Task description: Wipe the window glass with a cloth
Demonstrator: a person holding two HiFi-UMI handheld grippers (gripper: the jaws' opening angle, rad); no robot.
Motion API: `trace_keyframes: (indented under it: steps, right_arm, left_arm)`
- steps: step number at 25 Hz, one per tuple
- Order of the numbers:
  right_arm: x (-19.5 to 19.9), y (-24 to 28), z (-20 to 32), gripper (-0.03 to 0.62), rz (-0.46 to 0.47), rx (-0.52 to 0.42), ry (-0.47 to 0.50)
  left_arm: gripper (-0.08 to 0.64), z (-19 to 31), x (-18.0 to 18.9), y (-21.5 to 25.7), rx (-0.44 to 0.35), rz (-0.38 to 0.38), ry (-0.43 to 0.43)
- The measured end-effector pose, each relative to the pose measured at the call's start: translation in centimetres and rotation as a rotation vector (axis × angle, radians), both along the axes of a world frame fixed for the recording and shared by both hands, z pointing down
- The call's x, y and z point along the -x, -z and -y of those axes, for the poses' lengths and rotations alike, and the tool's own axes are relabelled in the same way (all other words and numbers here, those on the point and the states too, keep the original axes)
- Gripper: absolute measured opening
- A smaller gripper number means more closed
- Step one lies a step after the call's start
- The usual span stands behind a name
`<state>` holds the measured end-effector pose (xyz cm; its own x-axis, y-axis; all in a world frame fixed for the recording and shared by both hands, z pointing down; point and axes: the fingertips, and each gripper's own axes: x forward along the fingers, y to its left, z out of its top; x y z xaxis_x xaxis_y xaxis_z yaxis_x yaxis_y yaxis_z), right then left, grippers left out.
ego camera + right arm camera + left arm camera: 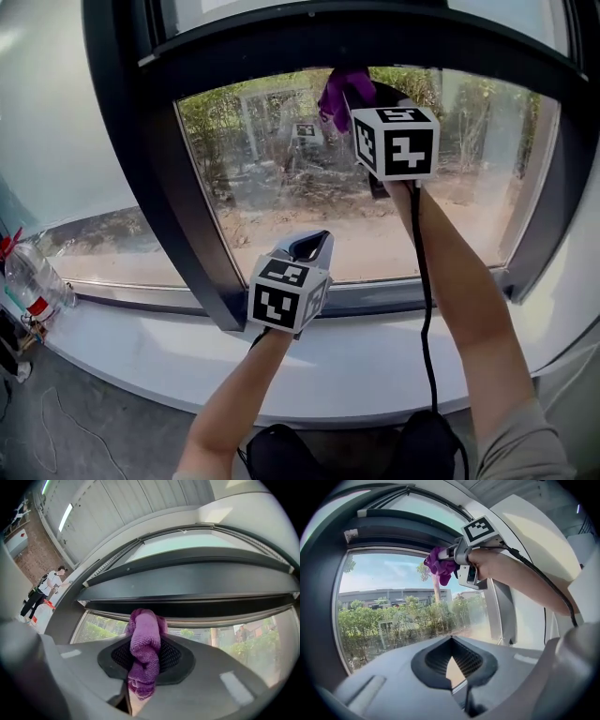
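Observation:
The window glass (281, 187) sits in a dark frame and looks dusty toward its right side. My right gripper (349, 89) is raised to the top edge of the pane and is shut on a purple cloth (332, 101), which bunches out past the jaws against the glass. In the right gripper view the cloth (143, 653) hangs between the pads just under the frame's top bar. My left gripper (314, 246) is held low in front of the pane's bottom edge, jaws together with nothing in them. The left gripper view shows the cloth (440, 566) in the right gripper (451, 557).
A thick dark mullion (183, 206) bounds the pane on the left, with another pane beyond it. The white sill (375, 366) runs below. A plastic bottle (33, 281) stands at the sill's far left. A black cable (427, 309) hangs along my right forearm.

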<state>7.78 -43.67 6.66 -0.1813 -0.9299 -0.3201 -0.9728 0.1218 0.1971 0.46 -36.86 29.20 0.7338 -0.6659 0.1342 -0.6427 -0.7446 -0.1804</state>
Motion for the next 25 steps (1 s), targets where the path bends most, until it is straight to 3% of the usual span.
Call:
trace_keyframes:
  steps: [13,25]
  right_arm:
    - [-20.4,0.4,-4.7,0.112,0.071,0.005,-0.218]
    - [-35.7,0.3,-8.1,0.112,0.212,-0.003,-0.397]
  left_arm:
    - [0.001,-3.2,-11.0,0.6,-0.012,0.044,-0.14]
    - [0.001,-4.7,-15.4,0.8,-0.027,0.071,-0.185]
